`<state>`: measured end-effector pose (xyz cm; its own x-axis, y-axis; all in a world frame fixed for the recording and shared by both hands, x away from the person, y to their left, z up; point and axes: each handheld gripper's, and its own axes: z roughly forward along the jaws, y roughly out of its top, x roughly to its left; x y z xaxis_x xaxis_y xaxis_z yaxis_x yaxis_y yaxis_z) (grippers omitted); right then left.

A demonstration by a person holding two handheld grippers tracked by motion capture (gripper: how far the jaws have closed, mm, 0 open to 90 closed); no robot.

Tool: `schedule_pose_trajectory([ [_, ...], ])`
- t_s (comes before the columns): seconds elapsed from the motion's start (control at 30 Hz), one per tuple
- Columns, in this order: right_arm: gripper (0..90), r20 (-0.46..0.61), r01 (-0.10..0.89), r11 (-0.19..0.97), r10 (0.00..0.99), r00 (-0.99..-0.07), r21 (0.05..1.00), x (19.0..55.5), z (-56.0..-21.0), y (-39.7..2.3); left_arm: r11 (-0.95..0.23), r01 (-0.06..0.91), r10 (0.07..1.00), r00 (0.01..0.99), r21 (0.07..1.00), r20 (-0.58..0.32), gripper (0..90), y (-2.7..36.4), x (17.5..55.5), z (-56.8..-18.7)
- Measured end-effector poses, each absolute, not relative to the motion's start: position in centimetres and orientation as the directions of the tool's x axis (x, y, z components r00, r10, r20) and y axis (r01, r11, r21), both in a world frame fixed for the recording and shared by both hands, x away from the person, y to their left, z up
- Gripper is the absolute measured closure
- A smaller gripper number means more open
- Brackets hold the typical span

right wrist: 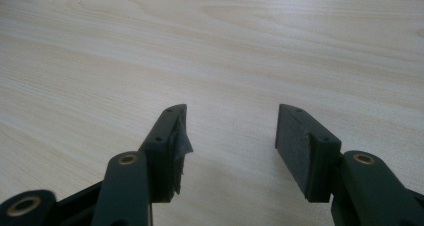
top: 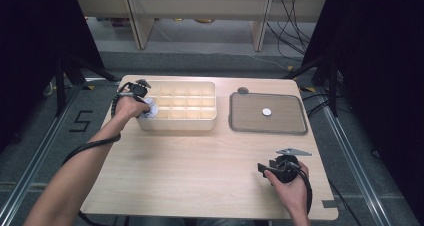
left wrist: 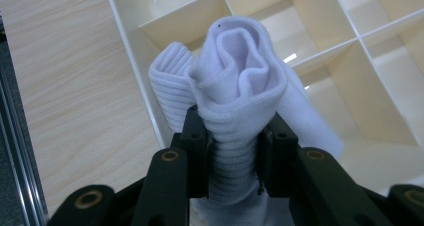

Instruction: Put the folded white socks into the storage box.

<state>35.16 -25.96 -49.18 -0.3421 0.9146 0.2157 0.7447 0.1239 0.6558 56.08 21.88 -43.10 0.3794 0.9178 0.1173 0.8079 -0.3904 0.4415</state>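
A rolled white sock [left wrist: 235,91] is clamped between the black jaws of my left gripper [left wrist: 232,136], its folded end sticking up past the pads. In the high view the left gripper [top: 145,106] holds the white sock [top: 150,110] at the left end of a cream divided organizer box [top: 180,120], over its front-left compartments. The box's dividers [left wrist: 320,51] show behind the sock. My right gripper [right wrist: 230,136] stands open over bare wood with nothing between its jaws. The high view has the right gripper [top: 270,168] near the table's front right, in a hand.
A grey tray [top: 267,128] with a small white round thing [top: 266,112] on it lies right of the box. A small dark disc [top: 243,90] sits behind the tray. The wooden table [top: 200,171] spreads bare in front. Table edges and floor rails flank both sides.
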Motion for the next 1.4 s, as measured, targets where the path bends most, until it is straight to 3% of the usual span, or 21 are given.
schedule_pose_trajectory([
  [0.27,46.9,0.204,0.742,0.131,0.917,-0.344,0.658,35.2,-49.2,-26.0,-0.351,0.834,0.933,0.347,0.425,0.090,69.2,21.7,56.2,-43.3],
  [0.8,46.9,0.229,0.749,0.120,0.910,-0.345,0.652,35.2,-49.3,-25.9,-0.398,0.852,0.918,0.372,0.342,0.140,69.2,21.3,56.3,-43.4],
  [0.87,46.8,0.214,0.734,0.134,0.908,-0.360,0.666,35.3,-49.5,-26.0,-0.383,0.860,0.923,0.369,0.338,0.106,69.2,21.4,56.3,-43.7],
  [1.4,46.4,0.242,0.767,0.101,0.916,-0.321,0.634,35.1,-49.1,-25.9,-0.341,0.860,0.937,0.345,0.380,0.059,62.0,22.3,56.0,-43.4],
])
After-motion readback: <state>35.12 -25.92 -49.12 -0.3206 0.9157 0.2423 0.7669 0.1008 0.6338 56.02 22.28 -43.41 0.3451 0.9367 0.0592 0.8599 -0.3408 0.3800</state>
